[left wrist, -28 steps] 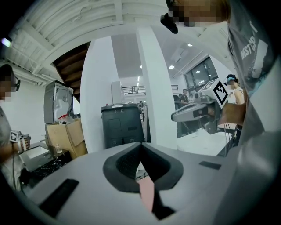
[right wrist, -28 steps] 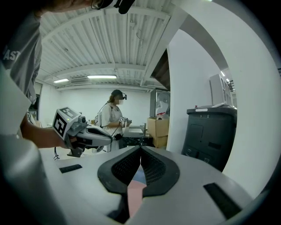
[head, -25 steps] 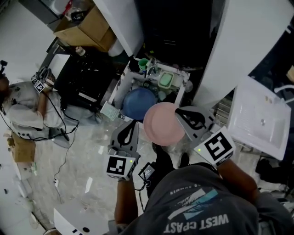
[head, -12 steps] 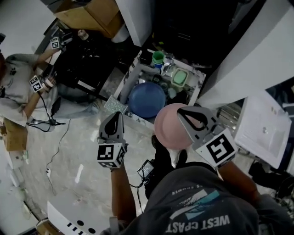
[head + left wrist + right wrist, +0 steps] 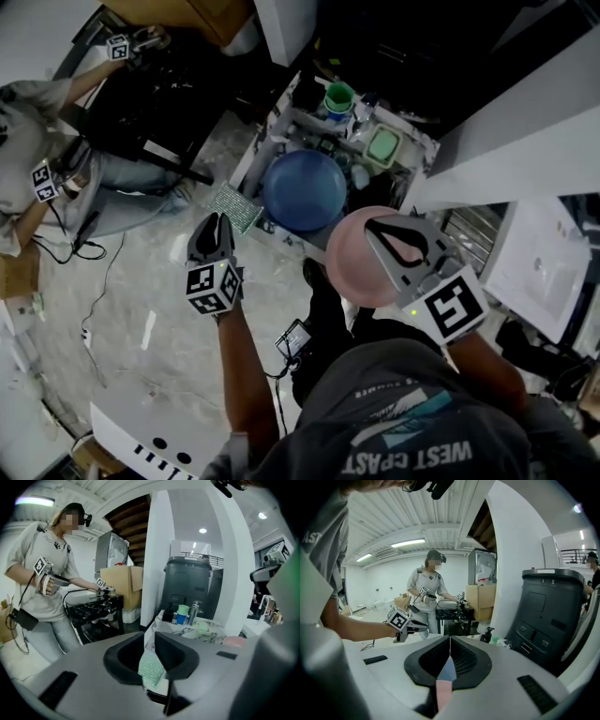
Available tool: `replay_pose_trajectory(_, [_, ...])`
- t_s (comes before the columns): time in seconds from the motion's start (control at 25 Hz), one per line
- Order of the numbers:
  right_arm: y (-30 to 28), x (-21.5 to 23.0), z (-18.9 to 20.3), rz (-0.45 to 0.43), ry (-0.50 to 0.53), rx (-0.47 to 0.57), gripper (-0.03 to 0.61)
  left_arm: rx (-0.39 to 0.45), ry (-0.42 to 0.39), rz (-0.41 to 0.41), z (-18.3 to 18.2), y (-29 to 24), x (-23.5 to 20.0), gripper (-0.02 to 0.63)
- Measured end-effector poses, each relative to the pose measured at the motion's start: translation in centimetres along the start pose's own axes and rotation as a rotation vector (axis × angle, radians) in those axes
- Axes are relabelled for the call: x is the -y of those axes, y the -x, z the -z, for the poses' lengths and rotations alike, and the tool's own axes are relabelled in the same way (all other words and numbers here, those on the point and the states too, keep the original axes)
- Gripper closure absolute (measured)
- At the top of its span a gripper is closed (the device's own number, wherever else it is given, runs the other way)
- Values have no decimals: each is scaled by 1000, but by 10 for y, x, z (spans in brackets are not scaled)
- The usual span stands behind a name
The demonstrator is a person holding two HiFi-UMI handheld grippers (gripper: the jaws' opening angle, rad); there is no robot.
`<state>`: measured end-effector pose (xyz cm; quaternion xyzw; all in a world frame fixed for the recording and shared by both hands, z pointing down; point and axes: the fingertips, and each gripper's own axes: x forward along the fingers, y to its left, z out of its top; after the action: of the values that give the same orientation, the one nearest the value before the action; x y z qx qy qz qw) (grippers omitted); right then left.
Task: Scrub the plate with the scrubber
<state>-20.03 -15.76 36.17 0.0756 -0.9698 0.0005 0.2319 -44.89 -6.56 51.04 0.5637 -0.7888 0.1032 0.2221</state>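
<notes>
Head view, looking steeply down at a person holding a gripper in each hand, beside a small counter (image 5: 267, 131).

The right gripper (image 5: 450, 644) has its jaws pressed together on the rim of a pink plate (image 5: 354, 253). It holds the plate in the air, near the person's body and just below a blue bowl (image 5: 305, 190) that sits on the counter.

The scrubber (image 5: 234, 206), a flat green mesh pad, lies at the counter's near left corner. The left gripper (image 5: 150, 639) points at it, angled downward, with the tips just short of the pad. Its jaws have just been opening and now stand slightly apart. In the left gripper view the green mesh shows through the gap, though it seems to lie just ahead of the pads, not yet between them (the wide lens makes this hard to judge).

The step in hand looks like picking up the scrubber. To do it well, open the jaws wider and slide them over the pad's near edge. Close only once the mesh sits well between the pads. Keep the plate steady meanwhile.
</notes>
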Motion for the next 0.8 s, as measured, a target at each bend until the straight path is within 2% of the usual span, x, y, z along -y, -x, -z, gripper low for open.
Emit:
replay_pose_trajectory(0.16, [-16,2,8,5,-13,-28,548,-43,73,-49,27,-21,-31,478])
replay_pose_trajectory(0.28, [-26,1,15,4,-25,-47,548,-69,130,-84,47,-33,-49,461])
replay_pose_trajectory(0.4, [-35,0,22,4,-37,-65,548,-81,219,-93,65,-45,-61,439])
replay_pose_trajectory(0.52, [-41,0,26,4,-43,-78,548,-86,302,-89,79,-53,-65,431])
replay_pose_trajectory(0.72, [-45,0,31,10,-53,-84,548,-66,396,-85,89,-59,-67,433])
replay_pose_trajectory(0.8, [-45,0,32,10,-52,-88,548,-57,414,-75,89,-59,-66,454])
